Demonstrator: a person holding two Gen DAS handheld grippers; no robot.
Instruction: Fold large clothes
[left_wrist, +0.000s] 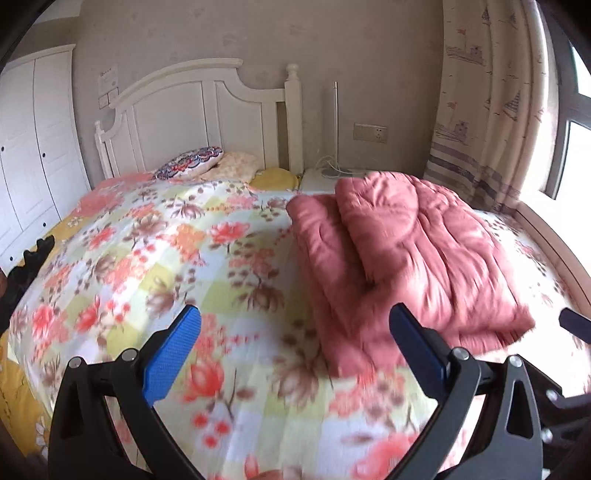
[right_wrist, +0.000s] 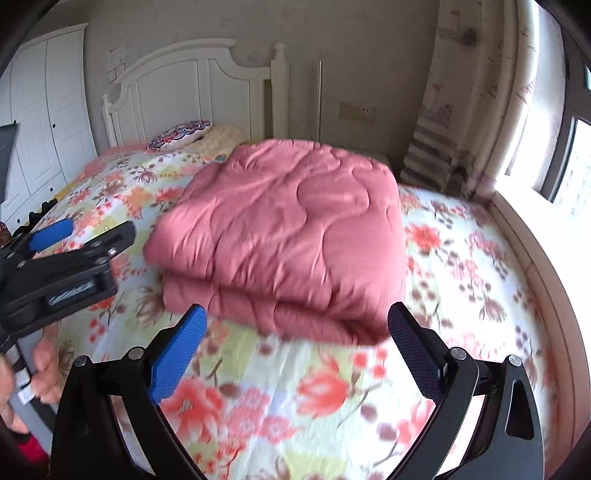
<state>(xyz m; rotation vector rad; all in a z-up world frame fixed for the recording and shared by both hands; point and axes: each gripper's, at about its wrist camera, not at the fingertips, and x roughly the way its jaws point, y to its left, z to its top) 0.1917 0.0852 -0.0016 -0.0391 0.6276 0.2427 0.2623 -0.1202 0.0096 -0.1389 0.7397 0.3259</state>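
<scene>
A folded pink quilted blanket (left_wrist: 406, 251) lies in a thick stack on the floral bedspread (left_wrist: 166, 258). In the left wrist view it sits to the right, beyond the open left gripper (left_wrist: 294, 314), whose blue pads hold nothing. The right wrist view shows the blanket (right_wrist: 288, 221) straight ahead, its near fold just past the right gripper (right_wrist: 297, 310). That gripper stands wide open and empty over the bedspread (right_wrist: 461, 258). The left gripper (right_wrist: 74, 251) shows at the left edge, held by a hand (right_wrist: 44, 373). A finger of the right gripper (left_wrist: 574, 325) pokes in at the far right.
A white headboard (left_wrist: 192, 110) and pillows (left_wrist: 192, 166) stand at the far end. White wardrobe doors (left_wrist: 33, 147) line the left. A curtain (left_wrist: 487, 110) and a bright window (right_wrist: 569, 166) are on the right, with a white nightstand (left_wrist: 321, 177) behind the blanket.
</scene>
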